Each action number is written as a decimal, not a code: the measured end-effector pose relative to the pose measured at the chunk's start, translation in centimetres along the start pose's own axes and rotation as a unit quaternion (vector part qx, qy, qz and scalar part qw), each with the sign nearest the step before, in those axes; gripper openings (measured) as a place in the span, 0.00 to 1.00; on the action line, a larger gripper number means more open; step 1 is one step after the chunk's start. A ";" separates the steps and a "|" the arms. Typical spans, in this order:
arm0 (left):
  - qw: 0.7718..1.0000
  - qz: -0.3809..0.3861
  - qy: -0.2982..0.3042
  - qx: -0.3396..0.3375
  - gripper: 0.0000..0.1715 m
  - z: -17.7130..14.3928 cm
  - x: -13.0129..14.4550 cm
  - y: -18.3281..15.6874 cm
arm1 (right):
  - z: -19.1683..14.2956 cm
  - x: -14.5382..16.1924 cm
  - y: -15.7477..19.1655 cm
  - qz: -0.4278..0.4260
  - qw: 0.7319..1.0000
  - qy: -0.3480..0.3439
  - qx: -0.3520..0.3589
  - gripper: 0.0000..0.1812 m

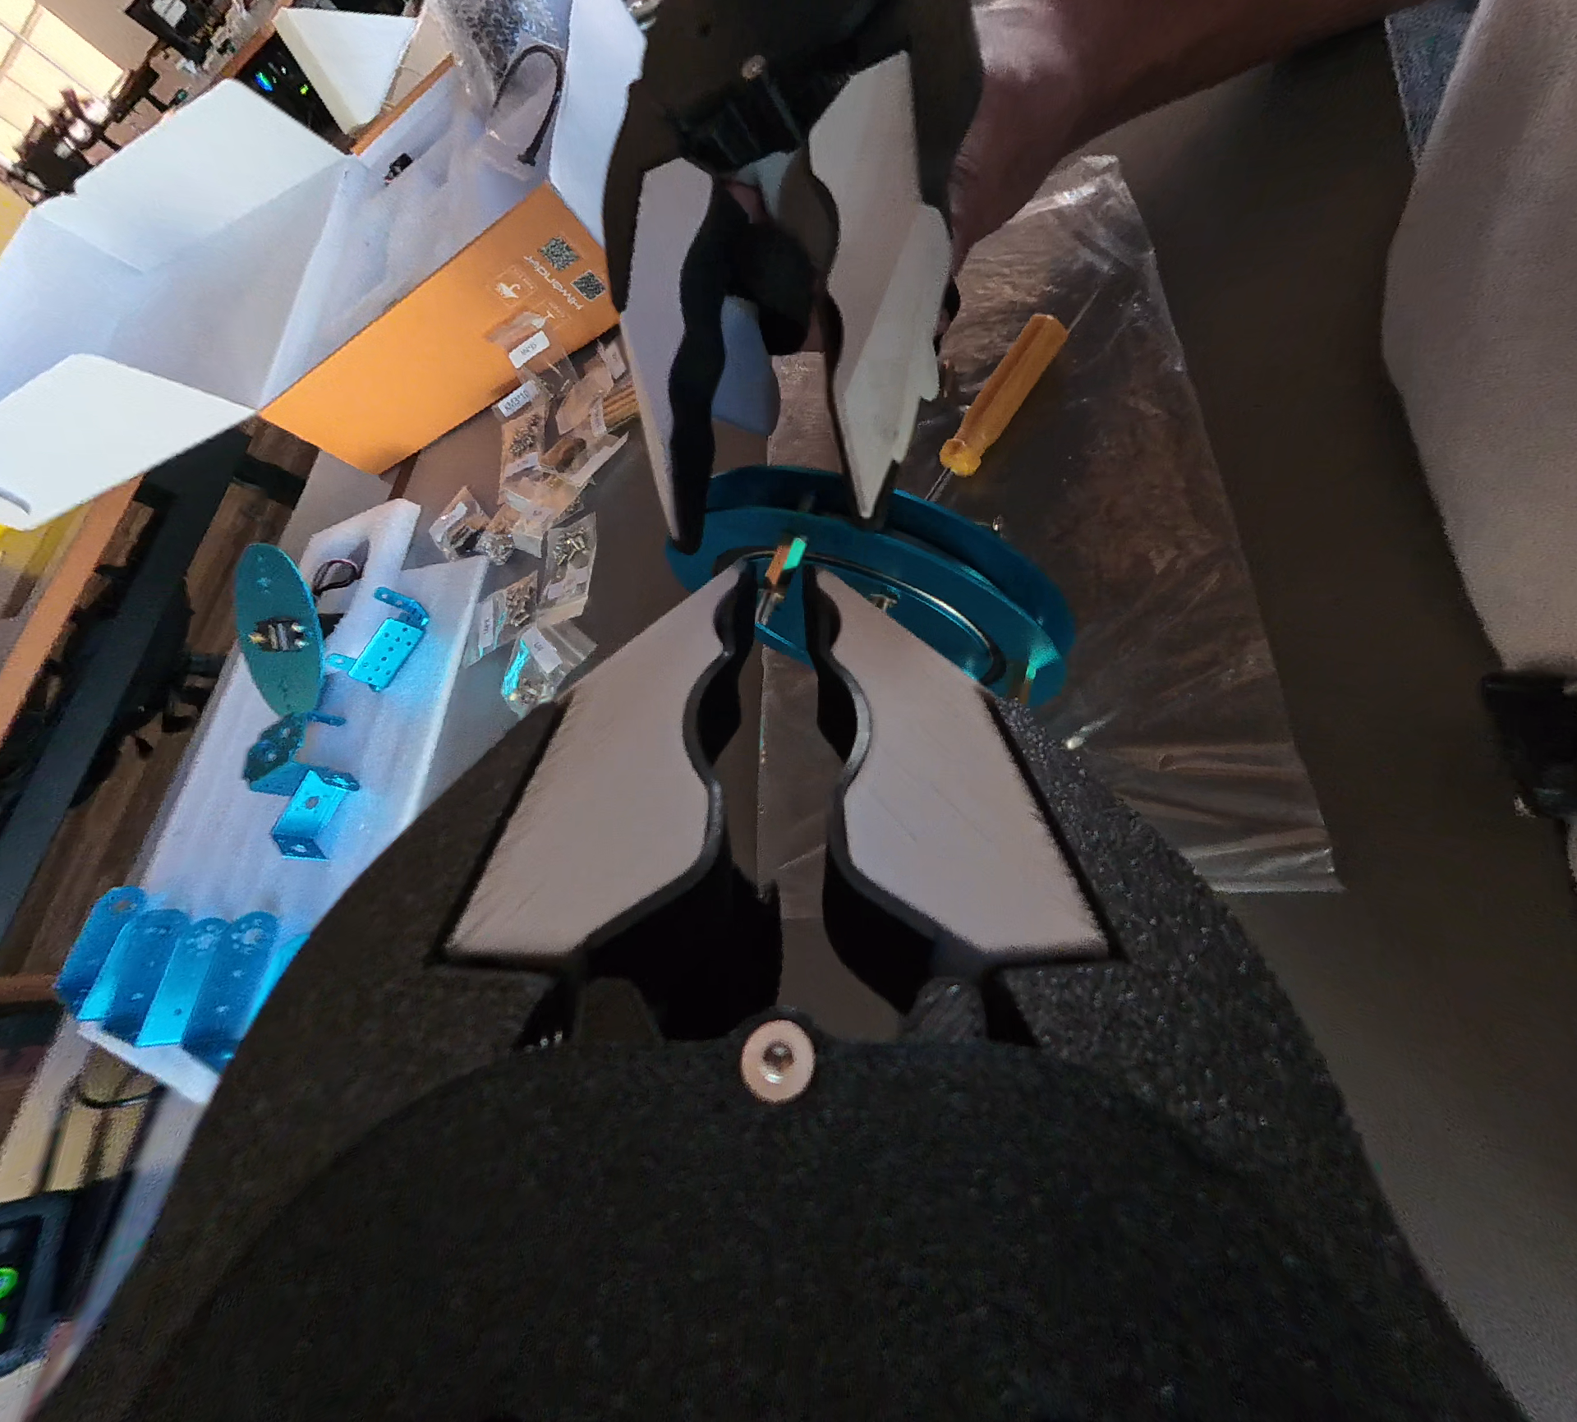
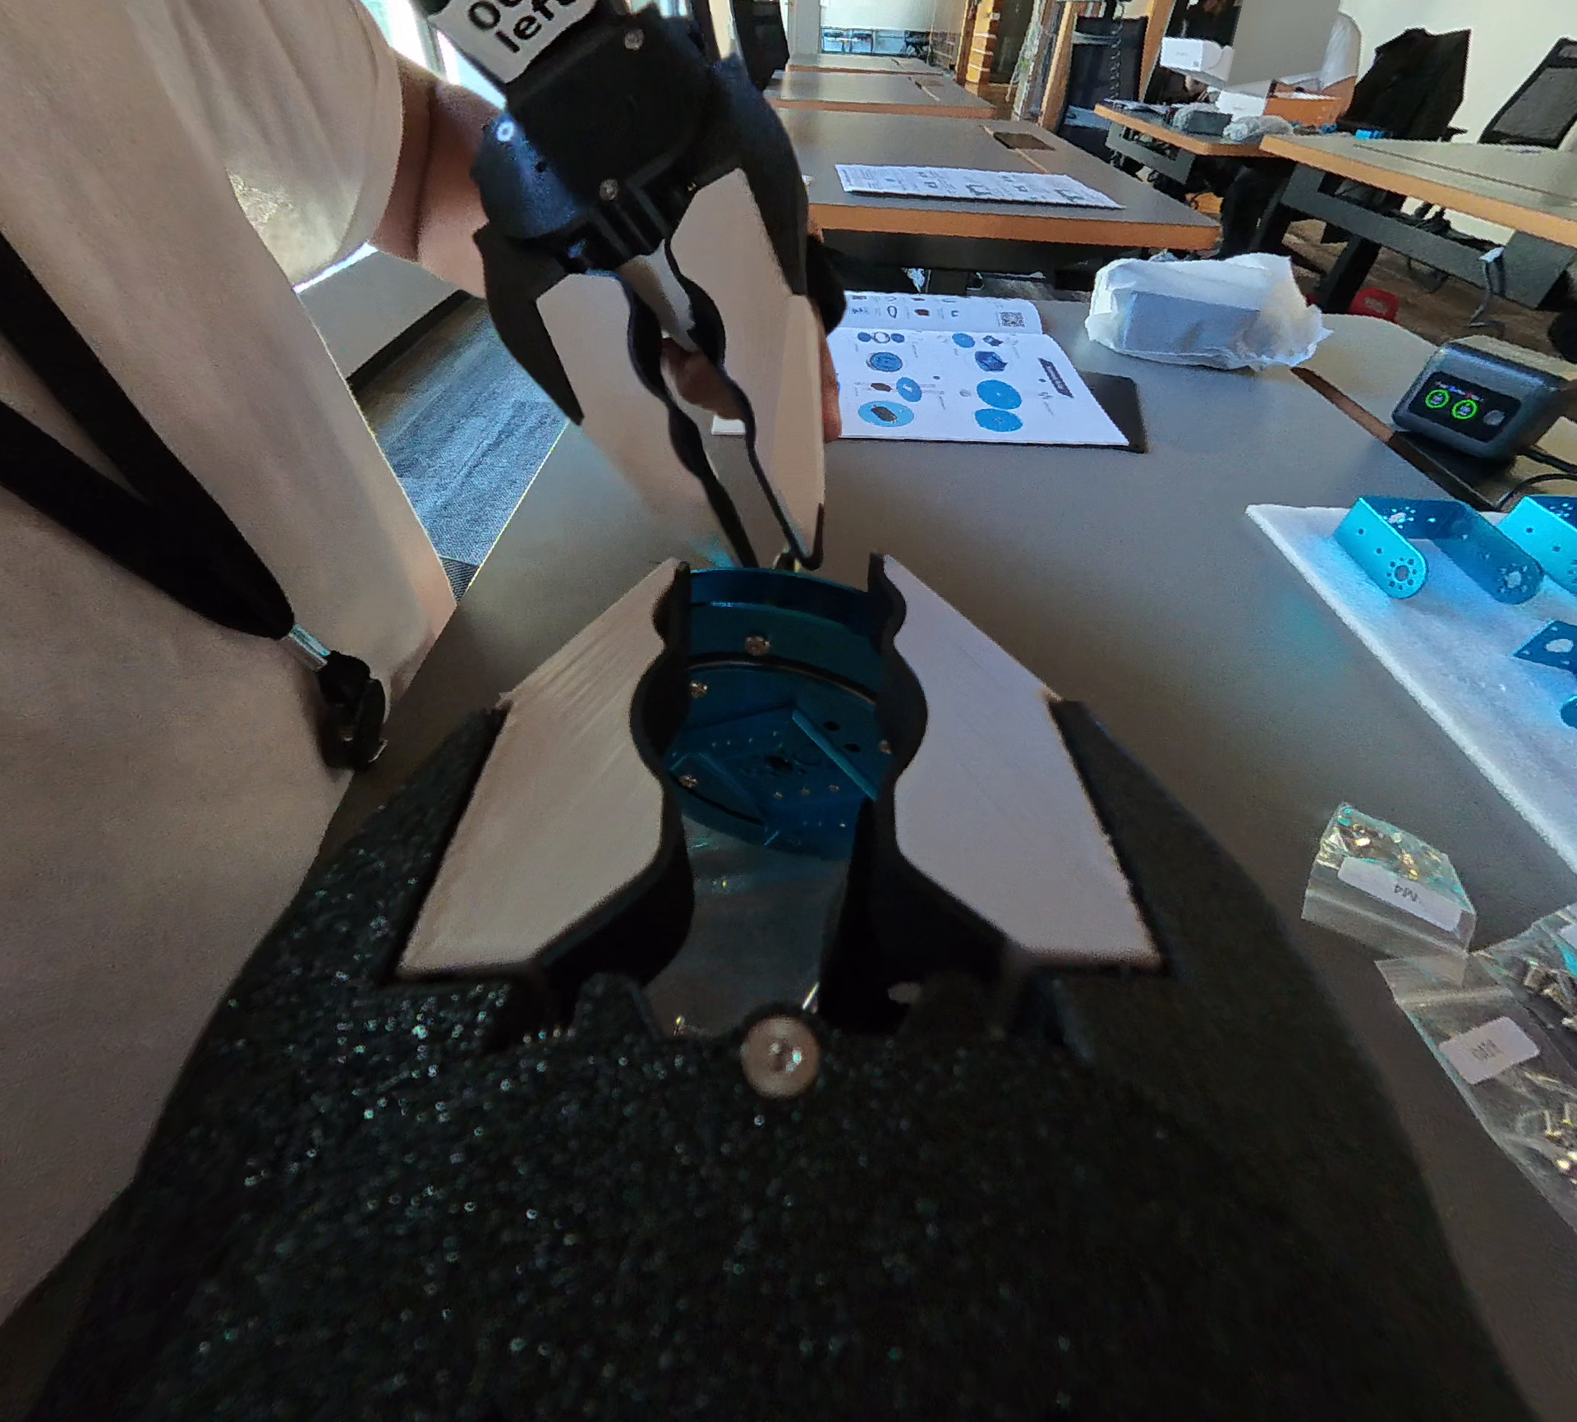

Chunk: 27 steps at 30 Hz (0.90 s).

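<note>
A blue round metal disc assembly (image 1: 964,613) lies on a clear plastic bag (image 1: 1178,655) on the grey table. My right gripper (image 2: 781,579) is shut on the assembly (image 2: 768,741), one finger on each side of its rim; it also shows from above in the left wrist view (image 1: 776,523). My left gripper (image 1: 781,583) is shut on a small brass standoff (image 1: 781,570), held just over the disc's near rim. In the right wrist view the left gripper (image 2: 789,553) comes down from the upper left to the disc's far edge.
An orange-handled screwdriver (image 1: 1003,391) lies on the bag beyond the disc. An orange and white box (image 1: 444,323), small bags of screws (image 1: 546,527) and blue brackets on white foam (image 1: 341,698) lie left. An instruction sheet (image 2: 981,391) and a small screen device (image 2: 1485,399) lie farther off. Only a small space, under 4 cm, lies between the two pairs of fingers.
</note>
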State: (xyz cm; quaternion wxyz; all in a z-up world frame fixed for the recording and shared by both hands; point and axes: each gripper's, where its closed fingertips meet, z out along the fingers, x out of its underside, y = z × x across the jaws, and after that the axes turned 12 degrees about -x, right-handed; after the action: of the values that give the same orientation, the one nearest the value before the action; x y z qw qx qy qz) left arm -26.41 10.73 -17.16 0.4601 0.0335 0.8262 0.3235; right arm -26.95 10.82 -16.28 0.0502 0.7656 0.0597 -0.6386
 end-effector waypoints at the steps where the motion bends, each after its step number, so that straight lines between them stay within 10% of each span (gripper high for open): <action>1: 1.000 -0.023 -0.003 0.003 0.06 0.0 -0.2 0.2 | 0.0 0.0 0.0 0.001 1.000 0.001 -0.001 0.22; 5: 0.969 -0.245 -0.008 0.033 0.11 -0.1 -0.6 2.9 | -0.2 0.0 0.0 0.002 1.000 0.001 0.002 0.21; 11: 0.848 -0.514 -0.032 0.126 0.15 0.1 -0.2 2.4 | -0.2 0.0 0.0 0.002 1.000 -0.004 0.006 0.22; 16: 0.849 -0.516 -0.030 0.111 0.19 0.9 0.5 0.8 | -0.2 0.0 0.0 0.003 1.000 -0.006 0.004 0.22; 19: 0.888 -0.456 0.015 0.062 0.20 0.8 2.6 -0.1 | -0.5 0.1 -0.2 0.009 1.000 -0.009 0.005 0.22; 27: 0.865 -0.495 -0.030 0.070 0.22 0.7 0.7 1.3 | -0.2 0.0 0.0 0.002 1.000 -0.003 0.006 0.22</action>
State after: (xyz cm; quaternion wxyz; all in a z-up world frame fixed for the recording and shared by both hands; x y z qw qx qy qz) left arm -26.63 12.32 -17.24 0.5811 -0.3384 0.7401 -0.0066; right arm -26.72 10.83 -16.27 0.0466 0.7640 0.0541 -0.6412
